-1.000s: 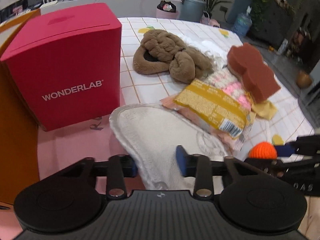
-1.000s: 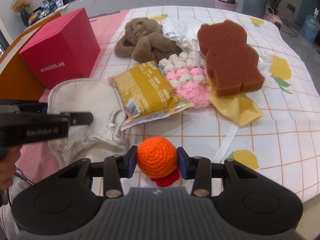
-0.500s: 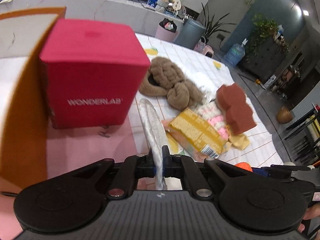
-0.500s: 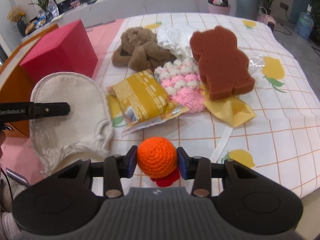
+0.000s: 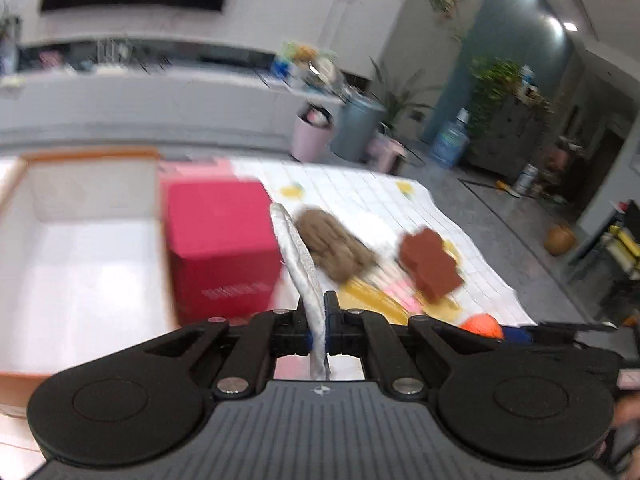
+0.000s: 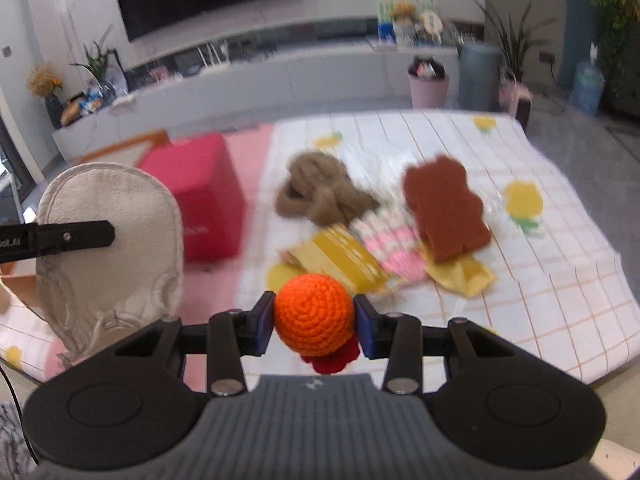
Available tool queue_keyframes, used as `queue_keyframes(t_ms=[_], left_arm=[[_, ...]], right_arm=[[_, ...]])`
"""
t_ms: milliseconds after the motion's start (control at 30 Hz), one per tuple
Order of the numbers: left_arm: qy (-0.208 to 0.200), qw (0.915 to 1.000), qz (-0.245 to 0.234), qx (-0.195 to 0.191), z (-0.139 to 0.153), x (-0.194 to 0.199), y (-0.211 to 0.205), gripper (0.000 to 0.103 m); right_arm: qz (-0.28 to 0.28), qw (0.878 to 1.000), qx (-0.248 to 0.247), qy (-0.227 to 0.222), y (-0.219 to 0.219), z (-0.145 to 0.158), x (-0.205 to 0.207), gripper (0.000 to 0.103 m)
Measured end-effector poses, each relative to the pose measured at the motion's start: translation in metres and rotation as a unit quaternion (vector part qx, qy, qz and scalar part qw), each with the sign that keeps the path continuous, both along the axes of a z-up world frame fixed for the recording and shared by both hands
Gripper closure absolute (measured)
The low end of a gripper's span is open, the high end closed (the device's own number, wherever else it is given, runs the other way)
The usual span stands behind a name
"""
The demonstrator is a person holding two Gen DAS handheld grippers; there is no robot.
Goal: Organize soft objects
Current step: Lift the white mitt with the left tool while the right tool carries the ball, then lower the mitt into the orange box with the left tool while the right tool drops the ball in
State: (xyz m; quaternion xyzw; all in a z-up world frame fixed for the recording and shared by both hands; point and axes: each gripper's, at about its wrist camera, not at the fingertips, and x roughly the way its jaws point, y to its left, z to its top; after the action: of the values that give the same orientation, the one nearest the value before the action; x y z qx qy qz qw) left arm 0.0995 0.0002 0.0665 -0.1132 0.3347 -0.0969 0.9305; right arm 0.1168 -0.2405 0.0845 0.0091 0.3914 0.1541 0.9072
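The cream mitt [image 6: 110, 240] is pinched edge-on between the closed fingers of the left gripper [image 5: 318, 326] and held in the air off the counter's [image 6: 560, 280] left edge, near the red box [image 6: 200, 196]. The orange crocheted ball [image 6: 314, 314] is clamped between the fingers of the right gripper [image 6: 315, 320], above the counter's near edge. The brown sponge [image 6: 444, 210] and brown plush [image 6: 320, 190] lie mid-counter.

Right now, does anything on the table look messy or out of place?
Yes. The brown plush, pink knit, yellow packet and brown sponge lie heaped, overlapping, beside the red box.
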Motion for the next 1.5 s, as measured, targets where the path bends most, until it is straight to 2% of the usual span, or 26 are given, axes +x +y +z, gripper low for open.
queue_keyframes(t_ms=[133, 267, 400, 500, 667, 933, 1000, 1100, 1167, 1233, 1333, 1467, 1500], left_arm=[[-0.036, 0.9988, 0.027, 0.018, 0.036, -0.014, 0.02, 0.098], [-0.046, 0.9965, 0.062, 0.032, 0.059, -0.022, 0.046, 0.098], [-0.04, 0.9935, 0.093, 0.051, 0.063, -0.023, 0.073, 0.098], [-0.026, 0.9895, 0.113, 0.087, 0.059, -0.018, 0.089, 0.098], [0.008, 0.983, 0.136, 0.122, 0.034, -0.004, 0.114, 0.098], [0.037, 0.9788, 0.143, 0.141, -0.002, 0.015, 0.142, 0.098], [0.039, 0.981, 0.135, 0.133, -0.005, 0.023, 0.143, 0.098], [0.034, 0.9895, 0.111, 0.086, -0.007, 0.038, 0.15, 0.098], [0.063, 0.99, 0.095, 0.083, -0.014, 0.054, 0.151, 0.098], [0.098, 0.9851, 0.084, 0.113, -0.027, 0.068, 0.149, 0.098], [0.138, 0.973, 0.075, 0.169, -0.05, 0.078, 0.145, 0.098], [0.173, 0.9603, 0.077, 0.205, -0.074, 0.078, 0.147, 0.097], [0.179, 0.9564, 0.075, 0.218, -0.078, 0.077, 0.147, 0.094]], right_arm=[[0.019, 1.0, 0.004, -0.023, 0.036, 0.026, -0.014, 0.062], [0.043, 0.998, 0.022, -0.048, 0.074, 0.05, -0.021, 0.062], [0.074, 0.992, 0.047, -0.085, 0.112, 0.07, -0.024, 0.062], [0.101, 0.989, 0.069, -0.087, 0.138, 0.074, -0.021, 0.062], [0.141, 0.985, 0.07, -0.072, 0.184, 0.053, -0.01, 0.062], [0.179, 0.98, 0.083, -0.037, 0.235, 0.005, 0.021, 0.062], [0.185, 0.978, 0.085, -0.037, 0.241, -0.003, 0.026, 0.062], [0.195, 0.976, 0.087, -0.038, 0.244, -0.015, 0.033, 0.062], [0.193, 0.976, 0.095, -0.03, 0.243, -0.025, 0.038, 0.062], [0.192, 0.976, 0.1, -0.025, 0.242, -0.033, 0.041, 0.062], [0.19, 0.976, 0.105, -0.02, 0.237, -0.042, 0.046, 0.062], [0.197, 0.973, 0.117, -0.018, 0.233, -0.046, 0.05, 0.062], [0.195, 0.973, 0.12, -0.016, 0.233, -0.047, 0.05, 0.062]])
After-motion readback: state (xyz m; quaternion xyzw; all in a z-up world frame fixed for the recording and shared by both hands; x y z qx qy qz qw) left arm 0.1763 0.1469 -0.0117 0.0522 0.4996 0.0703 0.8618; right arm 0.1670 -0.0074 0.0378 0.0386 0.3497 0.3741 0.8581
